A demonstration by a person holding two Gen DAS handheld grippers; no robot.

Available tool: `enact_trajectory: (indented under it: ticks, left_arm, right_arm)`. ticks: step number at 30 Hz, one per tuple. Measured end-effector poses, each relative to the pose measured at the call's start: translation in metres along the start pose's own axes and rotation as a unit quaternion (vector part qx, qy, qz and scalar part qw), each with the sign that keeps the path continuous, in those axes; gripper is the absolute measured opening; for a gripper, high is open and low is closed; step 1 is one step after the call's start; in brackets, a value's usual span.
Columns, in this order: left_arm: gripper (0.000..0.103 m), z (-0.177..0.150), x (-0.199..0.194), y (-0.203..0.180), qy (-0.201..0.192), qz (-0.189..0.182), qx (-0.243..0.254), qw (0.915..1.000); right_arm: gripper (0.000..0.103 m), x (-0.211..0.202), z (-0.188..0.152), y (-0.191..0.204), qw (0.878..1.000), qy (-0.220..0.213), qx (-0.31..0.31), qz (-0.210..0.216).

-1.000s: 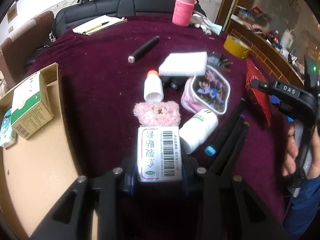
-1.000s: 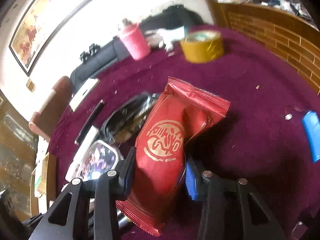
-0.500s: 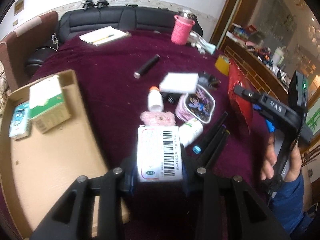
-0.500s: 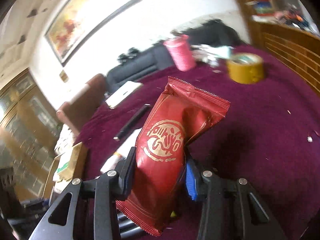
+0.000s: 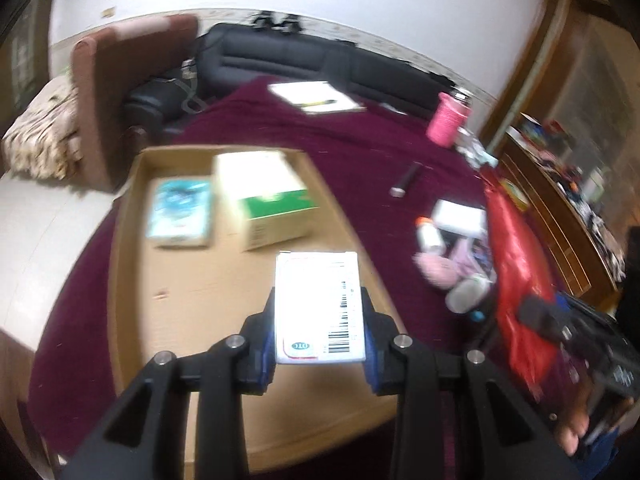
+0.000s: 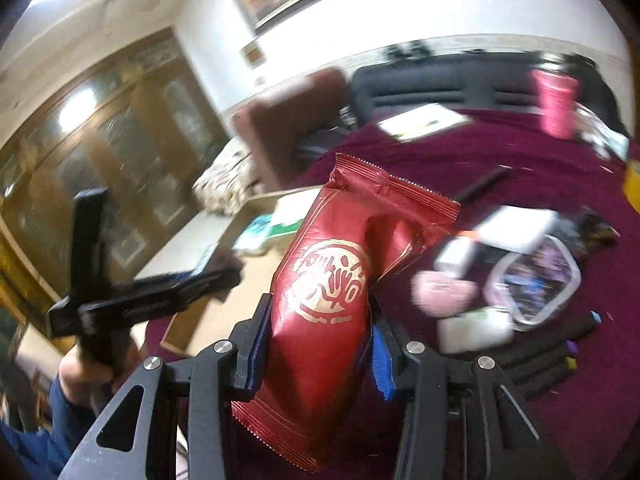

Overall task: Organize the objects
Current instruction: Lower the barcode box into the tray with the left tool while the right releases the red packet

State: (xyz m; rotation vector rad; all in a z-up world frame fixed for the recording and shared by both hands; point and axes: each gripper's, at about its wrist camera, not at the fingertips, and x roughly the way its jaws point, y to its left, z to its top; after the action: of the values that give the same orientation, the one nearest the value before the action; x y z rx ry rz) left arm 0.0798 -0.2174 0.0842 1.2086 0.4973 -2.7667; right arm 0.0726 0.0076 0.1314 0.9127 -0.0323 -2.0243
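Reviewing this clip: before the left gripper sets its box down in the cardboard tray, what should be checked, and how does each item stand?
1. Left gripper holds the white barcode box firmly: ok, jaws closed on both sides.
2. Box is over the cardboard tray: ok.
3. Free floor in the tray below the box: ok, bare cardboard.
4. Clear of the green-and-white box and teal packet: ok, both farther back.
5. Right gripper holds the red snack bag: ok.
6. Height above the tray: cannot tell.

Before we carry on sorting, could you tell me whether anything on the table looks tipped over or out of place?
Two white bottles lie on their sides among the loose clutter on the cloth. Otherwise nothing stands out.
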Motion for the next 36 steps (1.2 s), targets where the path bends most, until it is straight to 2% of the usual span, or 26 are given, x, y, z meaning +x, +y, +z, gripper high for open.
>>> enact_trajectory:
  ticks: [4,9,11,15,25,30,32,36]
  left_arm:
    - [0.033,-0.005,0.003,0.034,0.006,0.027,-0.027,0.9993]
    - [0.033,-0.01,0.008,0.053,0.02,0.035,-0.033,0.9986]
    - [0.033,-0.01,0.009,0.055,0.025,0.032,-0.03,0.9987]
    - [0.033,-0.01,0.011,0.059,0.029,0.037,-0.026,0.9986]
    - [0.033,-0.001,0.032,0.063,0.052,0.031,-0.028,0.9978]
    - [0.033,0.002,0.044,0.06,0.063,0.027,-0.034,0.997]
    - [0.033,0.005,0.051,0.059,0.068,0.029,-0.04,0.9965]
    - [0.033,0.008,0.062,0.055,0.077,0.027,-0.045,0.9957]
  right_arm:
    - [0.048,0.033,0.0,0.029,0.998,0.046,-0.032,0.019]
    - [0.048,0.08,0.002,0.06,0.988,0.127,-0.078,0.043]
    - [0.048,0.099,0.008,0.061,0.98,0.167,-0.096,0.051]
    - [0.048,0.131,0.017,0.051,0.968,0.226,-0.085,0.067]
    - [0.048,0.168,0.023,0.036,0.966,0.242,-0.086,0.03]
    - [0.048,0.172,0.027,0.044,0.968,0.231,-0.096,0.017]
    - [0.049,0.174,0.026,0.042,0.97,0.222,-0.102,-0.001]
    - [0.049,0.175,0.022,0.04,0.972,0.215,-0.097,-0.001]
